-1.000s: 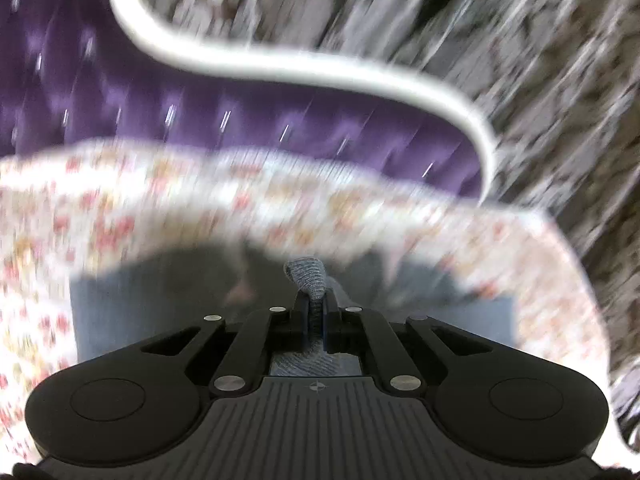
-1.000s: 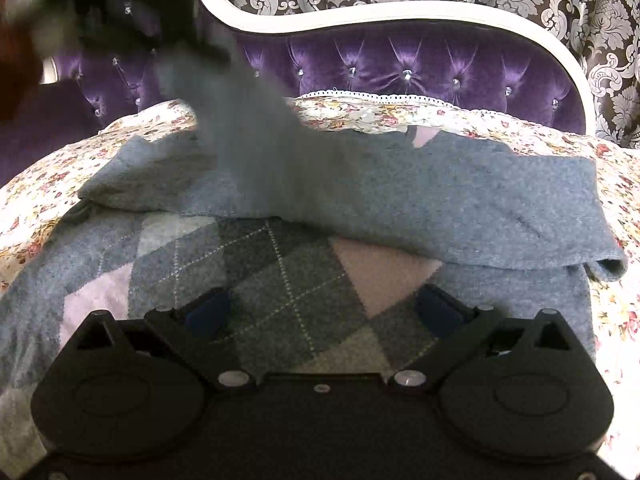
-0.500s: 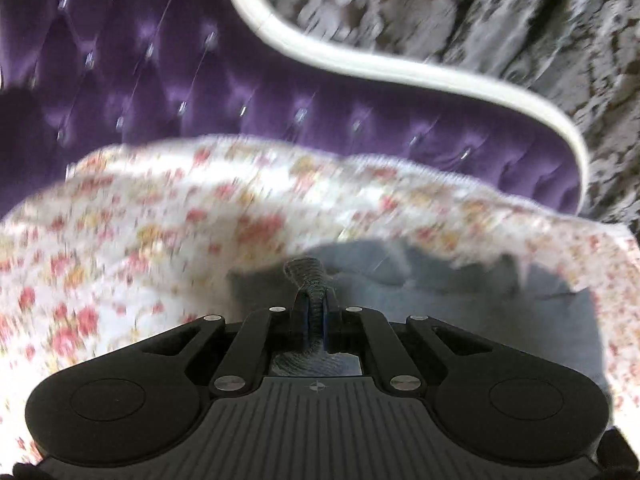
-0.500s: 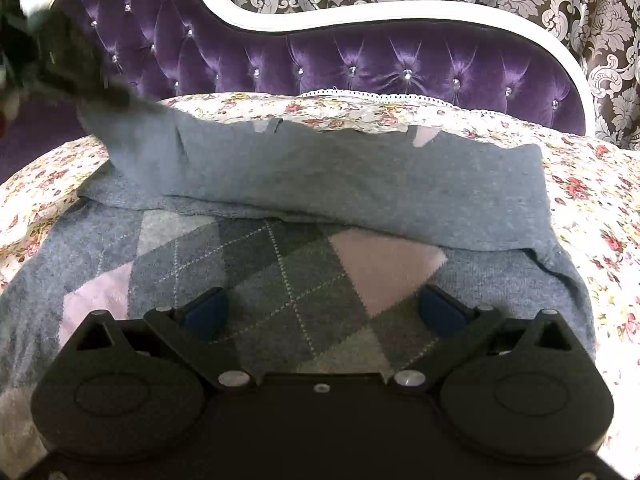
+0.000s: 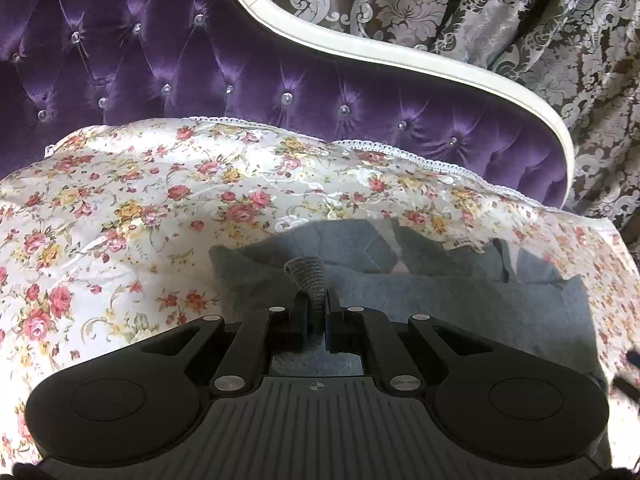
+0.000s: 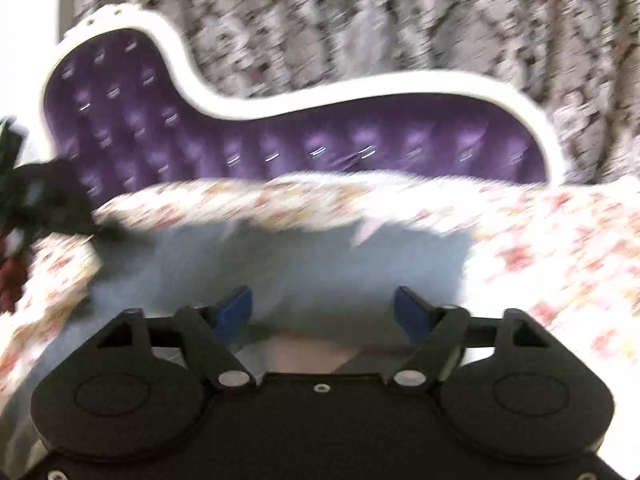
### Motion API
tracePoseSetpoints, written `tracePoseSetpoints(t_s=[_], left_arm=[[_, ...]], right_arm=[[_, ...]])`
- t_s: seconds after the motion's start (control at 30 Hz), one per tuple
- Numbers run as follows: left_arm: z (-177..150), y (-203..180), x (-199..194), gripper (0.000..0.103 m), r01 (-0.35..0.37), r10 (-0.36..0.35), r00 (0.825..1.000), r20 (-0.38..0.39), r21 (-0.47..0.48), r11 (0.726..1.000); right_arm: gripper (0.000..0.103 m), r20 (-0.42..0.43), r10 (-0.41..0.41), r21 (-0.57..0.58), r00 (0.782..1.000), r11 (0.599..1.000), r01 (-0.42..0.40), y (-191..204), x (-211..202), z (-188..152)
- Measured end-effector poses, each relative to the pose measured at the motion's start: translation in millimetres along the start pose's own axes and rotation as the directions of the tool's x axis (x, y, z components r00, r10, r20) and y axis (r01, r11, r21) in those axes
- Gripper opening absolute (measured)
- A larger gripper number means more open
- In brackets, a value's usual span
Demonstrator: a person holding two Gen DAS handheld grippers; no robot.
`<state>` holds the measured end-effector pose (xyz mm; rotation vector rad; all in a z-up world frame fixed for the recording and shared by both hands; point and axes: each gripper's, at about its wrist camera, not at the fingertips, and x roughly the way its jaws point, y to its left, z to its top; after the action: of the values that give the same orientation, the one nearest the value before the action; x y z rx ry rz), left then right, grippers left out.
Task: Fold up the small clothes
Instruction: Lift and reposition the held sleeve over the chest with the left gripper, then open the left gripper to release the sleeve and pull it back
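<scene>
Left gripper (image 5: 316, 316) clamped on sweater (image 5: 460, 300) cuff at lower centre of frame, sweater spread on floral cover (image 5: 160, 208); right gripper (image 6: 322, 312) apart, just been closing, nothing gripped.

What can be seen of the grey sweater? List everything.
The sweater is grey knit, soft and woolly looking, lying folded in layers on the floral cover of the purple sofa. A pale pink patch shows near its far edge. The left claw is shut on a ribbed cuff, which stands up from the pads. The right view is blurred; the right claw is above it, nothing between its pads.
</scene>
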<state>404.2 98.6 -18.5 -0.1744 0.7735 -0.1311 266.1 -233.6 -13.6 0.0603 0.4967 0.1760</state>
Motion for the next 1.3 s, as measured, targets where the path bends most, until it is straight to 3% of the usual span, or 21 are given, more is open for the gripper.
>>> tracePoseSetpoints(t_s=[0.13, 0.27, 0.33, 0.37, 0.4, 0.5, 0.6, 0.67, 0.7, 0.8, 0.87, 0.97, 1.03, 1.1, 1.2, 1.3], left_arm=[[5, 1, 5, 0.007, 0.012, -0.013, 1.0, -0.011, -0.019, 1.0], [6, -2, 6, 0.007, 0.02, -0.021, 1.0, -0.018, -0.021, 1.0], [7, -1, 7, 0.007, 0.033, -0.034, 0.999, -0.021, -0.035, 0.999], [7, -1, 7, 0.007, 0.04, -0.041, 0.999, -0.024, -0.042, 0.998], [7, 0, 6, 0.008, 0.044, -0.045, 0.999, -0.025, -0.046, 0.998], [6, 1, 8, 0.008, 0.049, -0.05, 0.998, -0.032, -0.036, 0.998], [2, 4, 17, 0.012, 0.0, 0.0, 0.998, -0.061, -0.003, 1.0], [-1, 8, 22, 0.014, -0.029, 0.029, 0.997, -0.075, 0.003, 1.0], [-2, 11, 24, 0.019, -0.041, 0.041, 0.996, -0.083, 0.004, 0.999], [-3, 21, 20, 0.02, -0.075, 0.075, 0.994, -0.076, 0.007, 0.997], [0, 26, 15, 0.02, -0.123, 0.123, 0.99, -0.063, 0.006, 0.992], [5, 26, 4, 0.02, -0.167, 0.167, 0.986, -0.027, 0.018, 0.986], [6, 19, -4, 0.022, -0.149, 0.149, 0.989, 0.001, 0.03, 0.988], [4, 8, -7, 0.029, -0.107, 0.107, 0.994, 0.015, 0.043, 0.993], [-6, -12, 1, 0.036, -0.056, 0.056, 0.998, 0.001, 0.099, 0.994], [-20, -20, 22, 0.036, -0.068, 0.075, 0.996, -0.053, 0.123, 0.99]], right_arm=[[0.077, -0.041, -0.129, 0.011, 0.991, 0.992, 0.129, -41, 28, 19], [0.077, -0.146, -0.13, 0.024, 0.981, 0.991, 0.135, -57, 64, 22], [0.065, -0.204, -0.103, 0.037, 0.974, 0.993, 0.113, -59, 79, 16], [0.022, -0.232, -0.084, 0.037, 0.969, 0.995, 0.095, -59, 86, 13], [0.013, -0.247, -0.087, 0.034, 0.965, 0.995, 0.099, -62, 89, 12], [0.01, -0.242, -0.131, 0.08, 0.961, 0.985, 0.155, -85, 86, 9], [0.008, -0.276, -0.152, 0.101, 0.949, 0.977, 0.186, -107, 90, 3], [0.009, -0.256, -0.129, 0.115, 0.958, 0.98, 0.162, -115, 86, 1], [0.023, -0.25, -0.128, 0.122, 0.96, 0.979, 0.162, -116, 84, 2], [0.048, -0.213, -0.143, 0.128, 0.966, 0.977, 0.172, -118, 73, 5], [0.054, -0.172, -0.129, 0.143, 0.977, 0.978, 0.154, -119, 65, 11], [0.055, -0.139, -0.101, 0.148, 0.985, 0.982, 0.121, -117, 64, 23], [0.059, -0.13, -0.081, 0.145, 0.988, 0.984, 0.1, -113, 68, 30], [0.063, -0.134, -0.061, 0.139, 0.989, 0.987, 0.08, -109, 74, 34], [0.063, -0.162, -0.059, 0.104, 0.985, 0.992, 0.077, -103, 88, 36], [0.063, -0.237, -0.081, 0.11, 0.968, 0.988, 0.11, -108, 112, 30]])
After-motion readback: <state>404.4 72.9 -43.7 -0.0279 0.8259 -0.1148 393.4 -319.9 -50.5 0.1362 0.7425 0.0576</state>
